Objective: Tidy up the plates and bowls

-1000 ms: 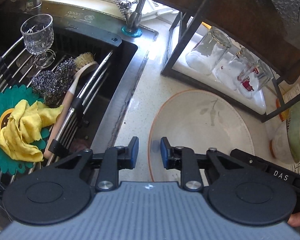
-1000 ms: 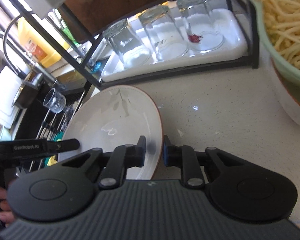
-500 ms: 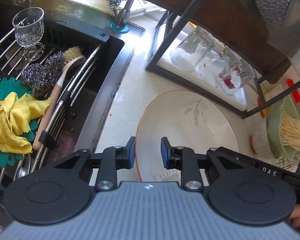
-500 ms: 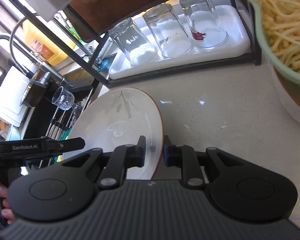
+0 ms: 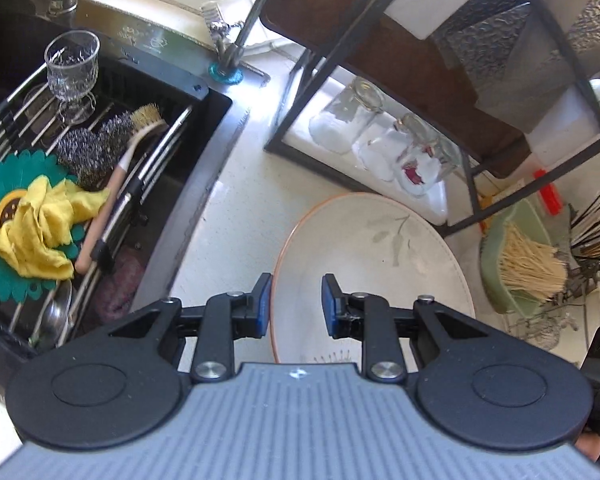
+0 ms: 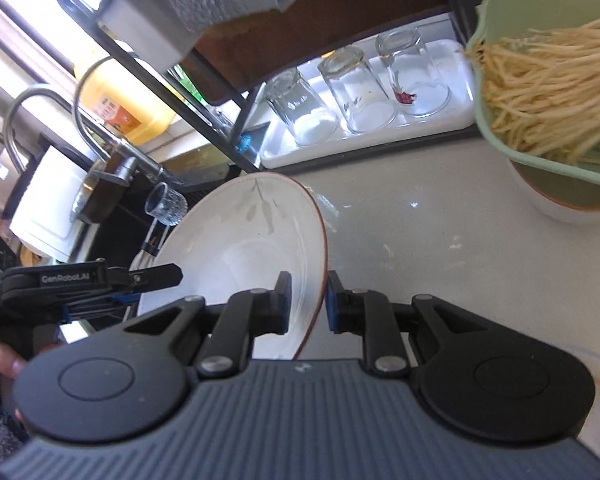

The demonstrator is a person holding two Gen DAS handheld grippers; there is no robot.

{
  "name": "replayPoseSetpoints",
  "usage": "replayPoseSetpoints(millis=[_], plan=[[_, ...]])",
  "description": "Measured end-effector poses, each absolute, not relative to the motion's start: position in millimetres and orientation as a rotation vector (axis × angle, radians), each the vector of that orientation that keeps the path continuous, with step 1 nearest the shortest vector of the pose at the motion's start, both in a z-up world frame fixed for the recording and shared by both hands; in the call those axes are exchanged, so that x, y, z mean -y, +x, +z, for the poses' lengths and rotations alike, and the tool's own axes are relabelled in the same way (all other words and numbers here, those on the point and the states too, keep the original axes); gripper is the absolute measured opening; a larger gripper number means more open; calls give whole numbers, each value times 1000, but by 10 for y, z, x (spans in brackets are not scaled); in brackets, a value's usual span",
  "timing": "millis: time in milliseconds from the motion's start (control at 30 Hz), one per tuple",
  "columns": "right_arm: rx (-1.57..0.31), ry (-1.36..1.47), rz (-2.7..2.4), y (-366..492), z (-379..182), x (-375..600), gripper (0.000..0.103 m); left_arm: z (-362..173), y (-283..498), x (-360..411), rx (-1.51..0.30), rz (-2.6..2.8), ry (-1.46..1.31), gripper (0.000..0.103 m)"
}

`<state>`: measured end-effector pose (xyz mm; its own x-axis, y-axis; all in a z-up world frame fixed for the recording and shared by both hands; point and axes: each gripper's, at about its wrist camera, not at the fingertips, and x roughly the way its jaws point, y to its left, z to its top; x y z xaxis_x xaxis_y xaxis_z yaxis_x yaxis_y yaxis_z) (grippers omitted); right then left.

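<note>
A white deep plate (image 5: 372,264) with an orange rim and a grey leaf print hangs tilted above the pale counter (image 6: 420,224), held from both sides. My left gripper (image 5: 295,306) is shut on its left rim, which runs just inside the left pad. The right wrist view shows that gripper (image 6: 148,280) from the side, one finger over the plate's (image 6: 240,240) inside and one under it. My right gripper (image 6: 307,300) is shut on the opposite rim, the thin edge pinched between its blue pads.
To the left, the black sink (image 5: 204,92) holds a wire rack with a stemmed glass (image 5: 73,68), steel wool, a brush (image 5: 120,176) and a yellow cloth (image 5: 40,228). A black shelf frame (image 5: 300,92) stands over three upturned glasses (image 6: 356,92) on a white tray. A green colander (image 6: 548,80) of pale sticks sits on a white bowl at the right.
Both grippers have risen with the plate between them. The counter, sink and glasses look smaller and farther, and the plate tilts more steeply in the right wrist view.
</note>
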<state>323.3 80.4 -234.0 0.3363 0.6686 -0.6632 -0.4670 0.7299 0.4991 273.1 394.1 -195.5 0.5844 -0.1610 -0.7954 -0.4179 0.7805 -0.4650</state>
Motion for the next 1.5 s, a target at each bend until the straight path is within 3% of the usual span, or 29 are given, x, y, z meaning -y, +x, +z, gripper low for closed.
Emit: replayPoseSetpoints(millis=[867, 1500], plan=[[-843, 348, 514, 2472, -2073, 90, 21, -1748, 2840, -3287, -1022, -150, -662, 28], [-900, 419, 434, 2415, -2416, 493, 21, -2082, 2945, -2995, -1176, -245, -658, 28]])
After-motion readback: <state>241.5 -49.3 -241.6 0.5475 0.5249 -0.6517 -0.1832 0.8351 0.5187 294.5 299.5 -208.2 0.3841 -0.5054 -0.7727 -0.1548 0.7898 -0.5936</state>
